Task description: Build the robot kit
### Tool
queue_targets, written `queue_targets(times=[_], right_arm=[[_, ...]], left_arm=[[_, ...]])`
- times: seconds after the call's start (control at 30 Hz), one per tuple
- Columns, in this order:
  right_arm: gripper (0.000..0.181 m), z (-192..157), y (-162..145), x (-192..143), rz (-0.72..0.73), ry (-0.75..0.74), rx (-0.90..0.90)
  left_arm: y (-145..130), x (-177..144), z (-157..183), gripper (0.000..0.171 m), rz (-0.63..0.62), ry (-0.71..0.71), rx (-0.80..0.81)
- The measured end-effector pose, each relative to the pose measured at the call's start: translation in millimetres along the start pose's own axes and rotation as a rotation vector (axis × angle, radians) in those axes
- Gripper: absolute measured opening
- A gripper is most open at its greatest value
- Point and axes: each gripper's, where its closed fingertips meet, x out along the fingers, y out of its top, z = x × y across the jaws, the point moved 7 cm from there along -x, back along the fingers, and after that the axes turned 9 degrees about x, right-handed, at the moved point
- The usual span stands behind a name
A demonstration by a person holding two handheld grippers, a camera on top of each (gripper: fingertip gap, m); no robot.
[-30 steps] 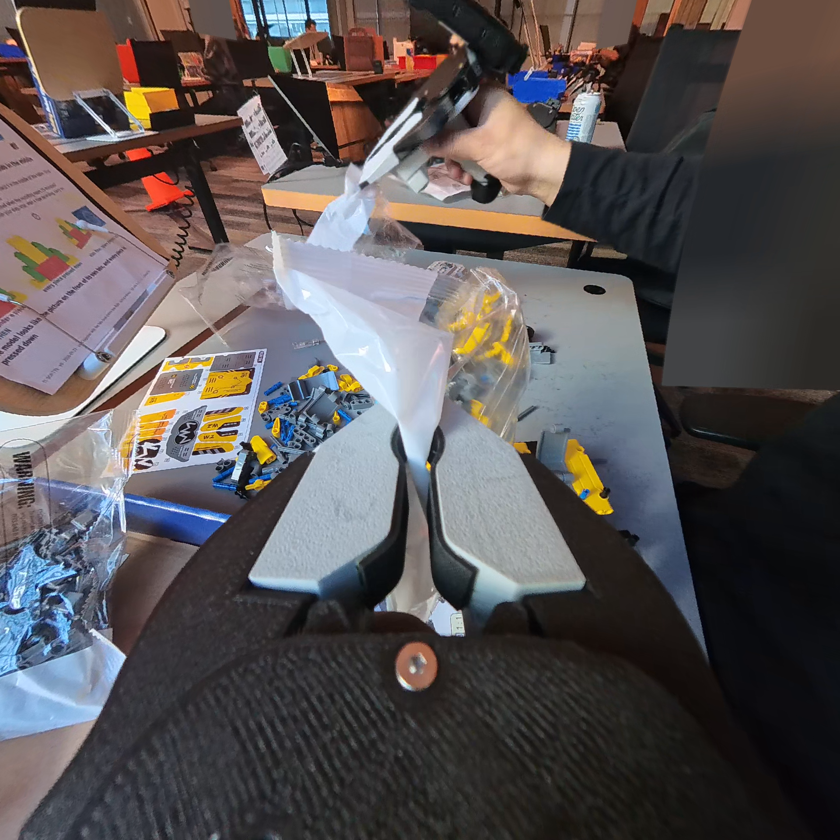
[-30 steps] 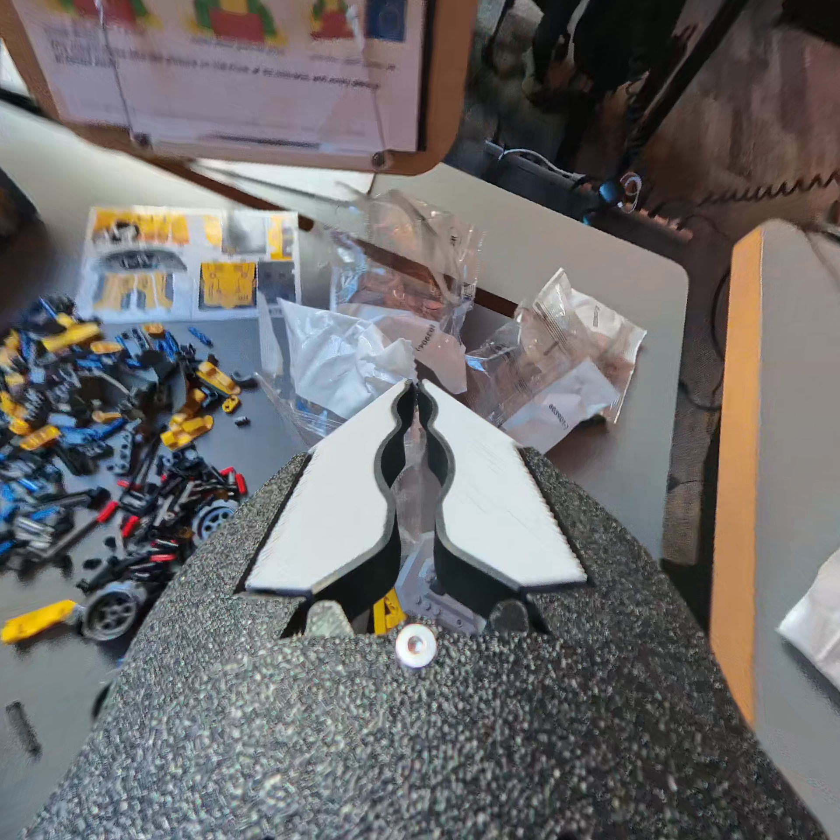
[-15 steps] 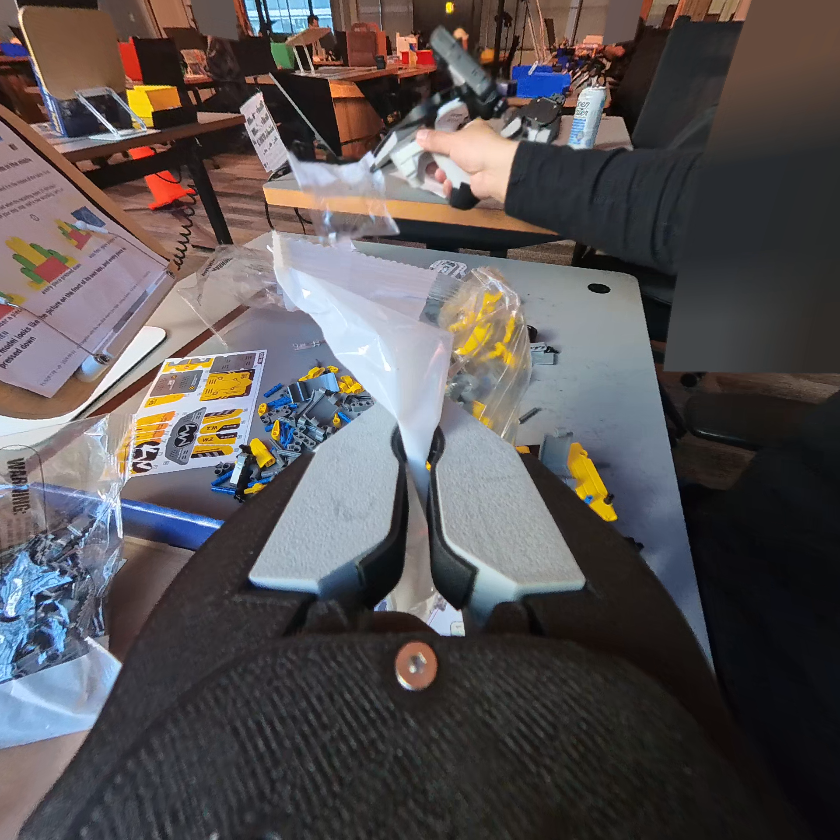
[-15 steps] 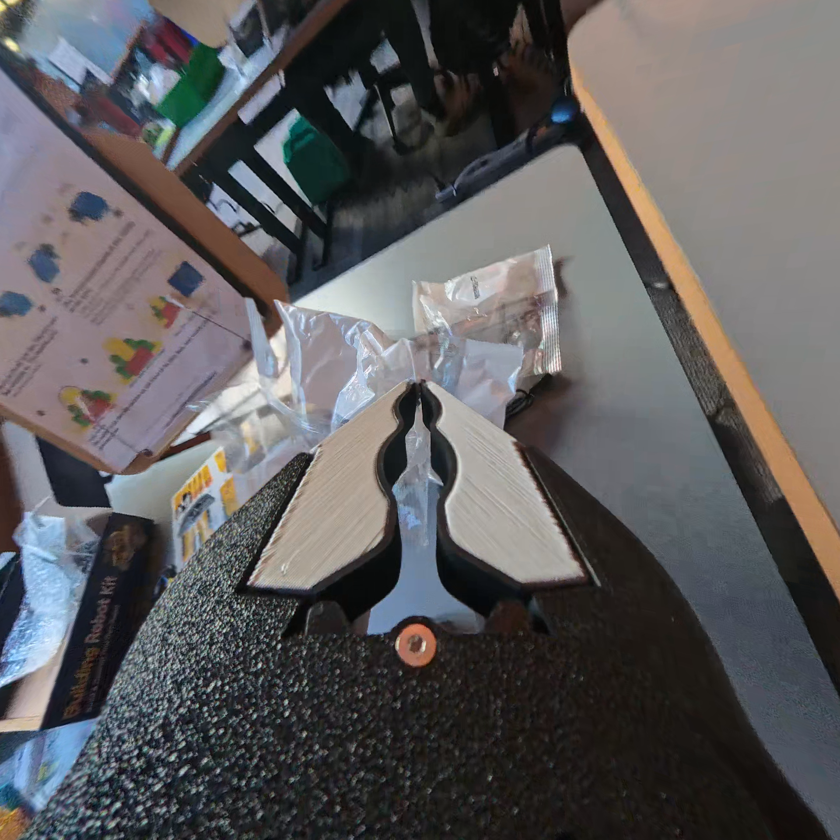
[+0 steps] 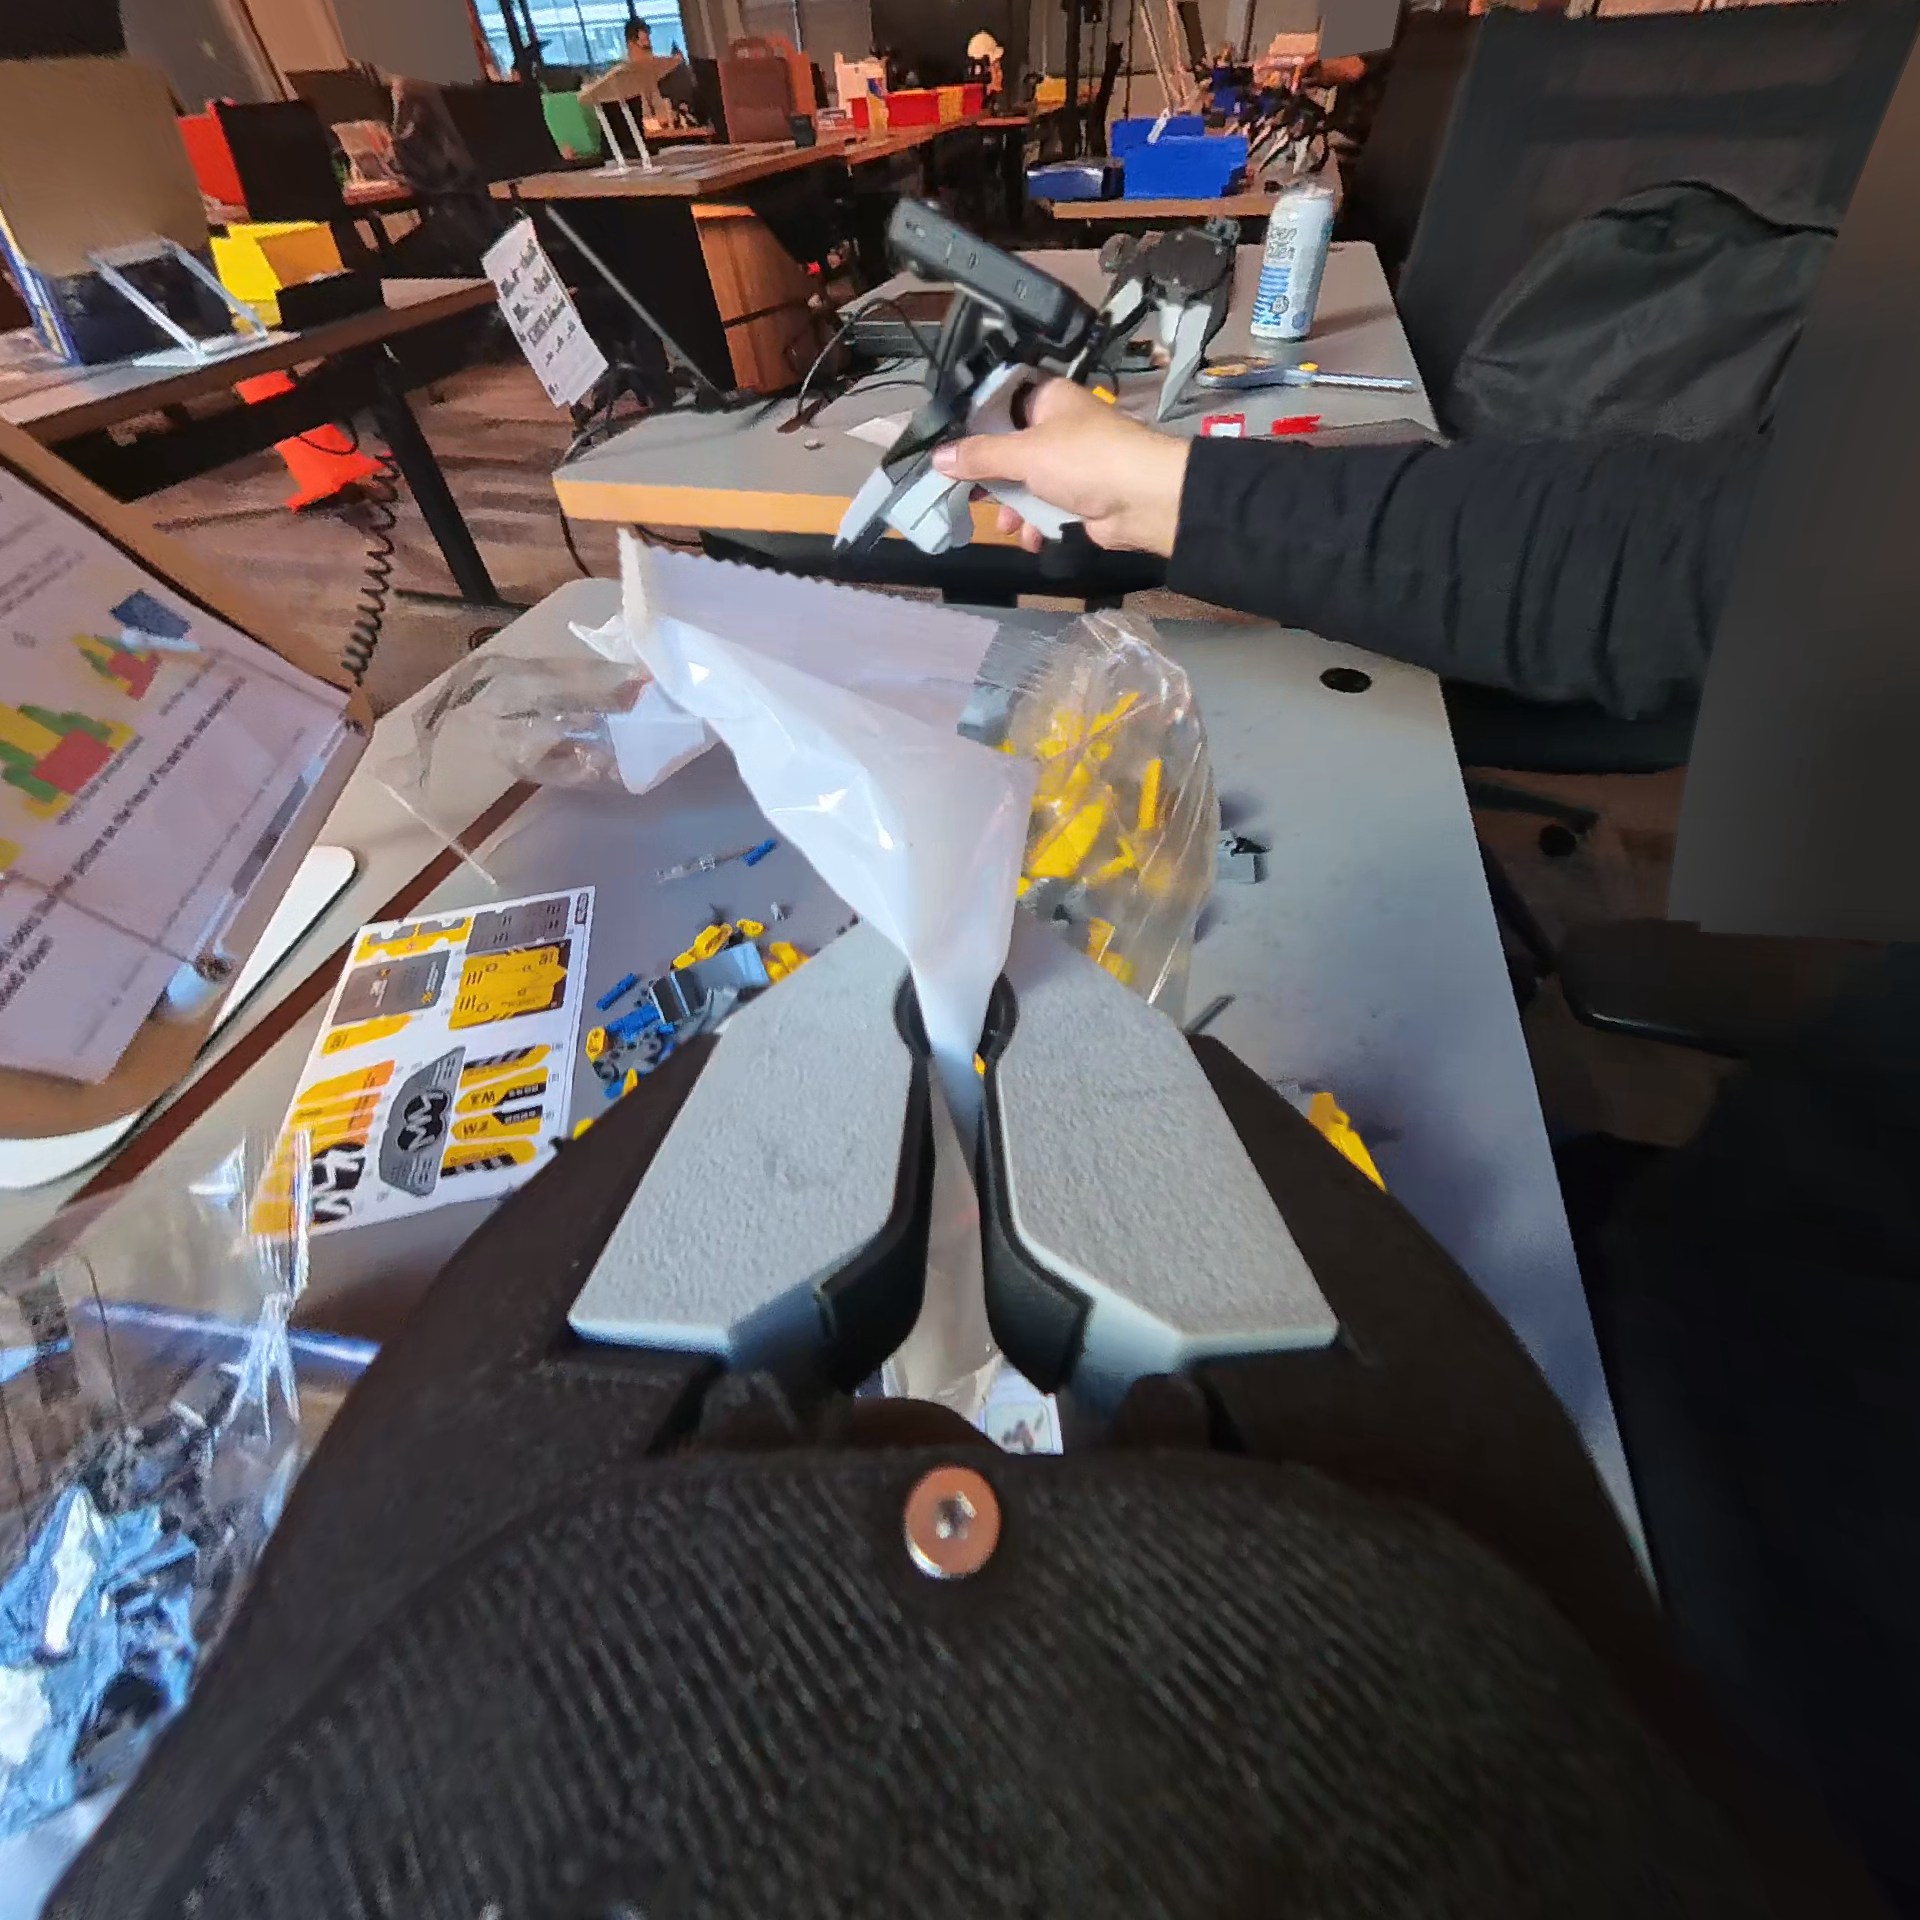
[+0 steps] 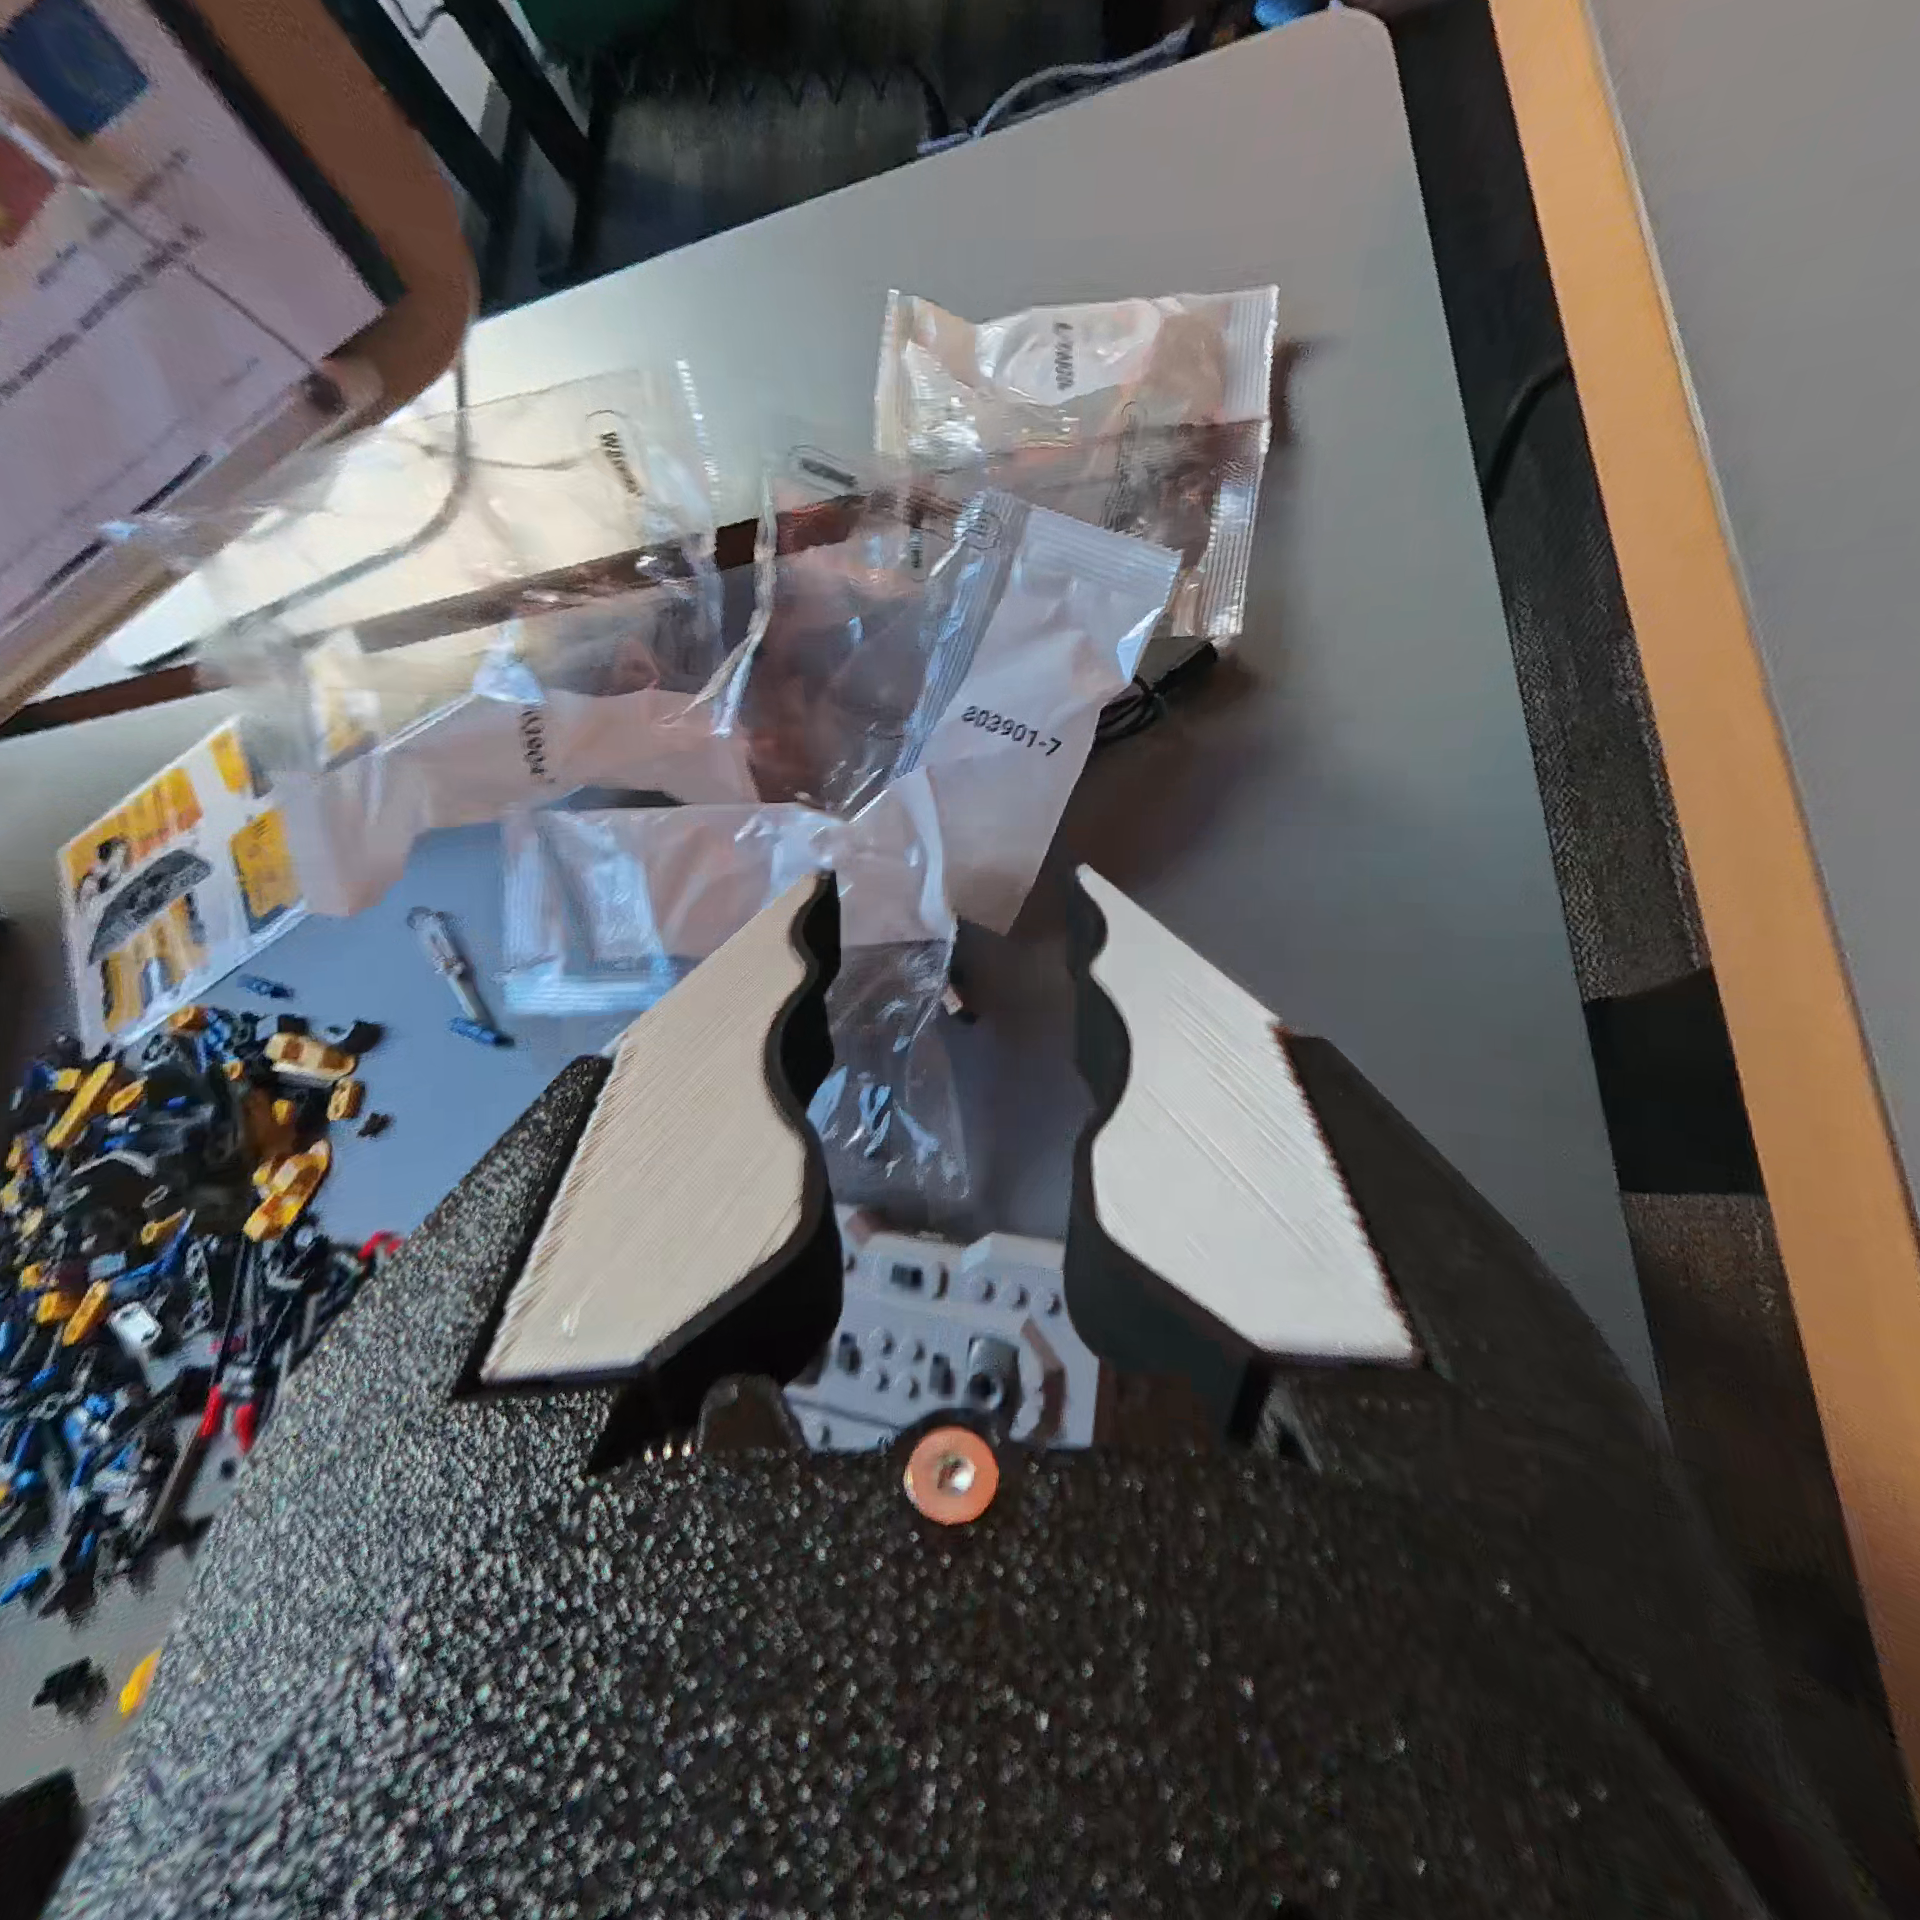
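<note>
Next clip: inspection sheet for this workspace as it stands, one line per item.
Surface: grey table, crowded.
Job's things: plastic bag of yellow pieces, pinched in left tool.
Clutter: loose pieces, sticker sheet, empty clear bags, instruction board.
Grippers: left tool shut on the bag; right tool open above the empty bags, torn film between its fingers.
Cables: dark cable beside bags.
Surroundings: other desks, spray can.
</note>
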Motion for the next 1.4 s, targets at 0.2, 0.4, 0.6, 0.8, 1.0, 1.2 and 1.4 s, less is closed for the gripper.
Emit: queue_targets(times=[0.2, 0.4, 0.6, 0.8, 1.0, 1.2, 1.4], right_arm=[[0.043, -45.9, -45.1, -41.0, -0.010, 0.206, -0.201], [0.054, -20.7, -52.6, -26.4, -0.071, 0.068, -0.256], [0.066, 4.2, -29.2, 33.5, -0.280, 0.146, -0.069], [0.032, 3.5, -30.0, 64.1, -0.397, 0.234, 0.046], [0.022, 4.3, -26.5, 40.5, -0.350, 0.310, 0.110], [0.021, -10.9, -15.8, 1.7, -0.241, 0.357, 0.046], [0.021, -21.8, 10.8, -23.8, -0.078, 0.244, -0.077]], left_arm=[[31.0, 28.1, -12.0, 0.000, 0.005, -0.038, 0.031], [59.3, 54.2, -21.5, 0.000, -0.009, -0.044, 0.094], [61.7, 58.9, -17.7, 0.000, -0.007, -0.047, 0.085], [52.4, 53.1, -10.7, 0.000, -0.052, -0.028, 0.107], [45.0, 47.1, -10.6, 0.000, -0.052, -0.044, 0.094], [39.1, 50.2, -12.4, 0.000, -0.039, -0.059, 0.084], [39.3, 50.7, -10.8, 0.000, -0.027, -0.064, 0.081]])
